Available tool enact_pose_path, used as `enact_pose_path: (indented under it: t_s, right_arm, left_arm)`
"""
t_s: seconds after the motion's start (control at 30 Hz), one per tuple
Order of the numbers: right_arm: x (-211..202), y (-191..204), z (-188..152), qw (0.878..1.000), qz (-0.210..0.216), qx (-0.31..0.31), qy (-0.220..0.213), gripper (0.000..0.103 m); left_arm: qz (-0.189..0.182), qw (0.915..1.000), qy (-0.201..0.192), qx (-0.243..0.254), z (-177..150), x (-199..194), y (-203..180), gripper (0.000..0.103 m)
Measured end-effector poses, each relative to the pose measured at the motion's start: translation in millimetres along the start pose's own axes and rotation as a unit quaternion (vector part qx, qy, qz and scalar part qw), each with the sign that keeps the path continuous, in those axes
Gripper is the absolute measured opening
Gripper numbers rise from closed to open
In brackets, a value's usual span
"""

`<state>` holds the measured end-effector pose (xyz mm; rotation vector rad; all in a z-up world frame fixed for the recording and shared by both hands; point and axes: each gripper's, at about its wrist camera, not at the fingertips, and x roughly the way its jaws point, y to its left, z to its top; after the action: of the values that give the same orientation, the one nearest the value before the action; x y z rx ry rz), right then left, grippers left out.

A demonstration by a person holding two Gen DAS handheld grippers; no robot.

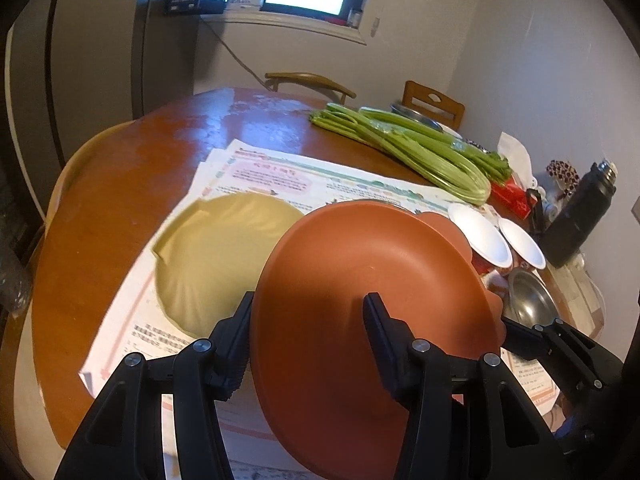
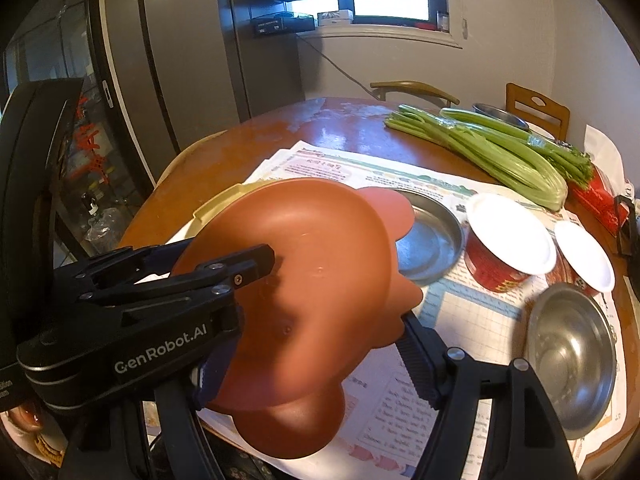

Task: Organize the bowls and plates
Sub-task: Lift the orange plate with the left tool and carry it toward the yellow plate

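Observation:
A terracotta-orange plate [image 1: 360, 280] with scalloped lobes is held tilted above the papers. My left gripper [image 1: 308, 336] is shut on its near rim, one finger under and one finger over; it also shows in the right wrist view [image 2: 256, 268]. My right gripper [image 2: 304, 364] straddles the plate's [image 2: 312, 272] other edge; whether it clamps is unclear. A yellow-green plate [image 1: 216, 256] lies on the papers to the left, partly hidden in the right wrist view [image 2: 224, 200]. A flat steel dish [image 2: 432, 236], two red bowls with white insides [image 2: 508, 236] [image 2: 584, 256] and a steel bowl [image 2: 572, 352] stand at the right.
Printed papers [image 1: 280, 176] cover the round wooden table [image 1: 120, 200]. Celery stalks [image 1: 412, 144] lie at the back right. A dark bottle [image 1: 580, 216], a red packet [image 1: 512, 196] and clutter stand at the far right. Chairs [image 1: 432, 104] and a fridge [image 1: 92, 40] stand behind.

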<state>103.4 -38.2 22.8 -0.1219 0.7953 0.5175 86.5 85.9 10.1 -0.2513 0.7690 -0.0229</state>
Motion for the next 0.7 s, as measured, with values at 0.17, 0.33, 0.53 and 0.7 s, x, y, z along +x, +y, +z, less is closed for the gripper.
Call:
enact_pose_path:
  t_s: [0.17,0.33,0.53,0.7]
  right_arm:
    - [4,9,10,1.000,0.007,-0.003,-0.004,0.075]
    - [4,19,22,1.000,0.009,-0.006,-0.013,0.075]
    - [4,25,35,1.000,0.014,-0.011,-0.024,0.075]
    - [8,31,46,0.999,0.021,-0.010,-0.030,0.075]
  left_arm:
    - [0.003,1.0000,-0.003,-0.002,10,-1,10,0.053]
    - [0.012,0.9998,-0.014,0.005,23,-4,18,0.053]
    - [0.013,0.9996,-0.025,0.005,36,-9,26,0.053]
    - [0.015,0.9994,-0.031,0.003,45,-14,36,0.053]
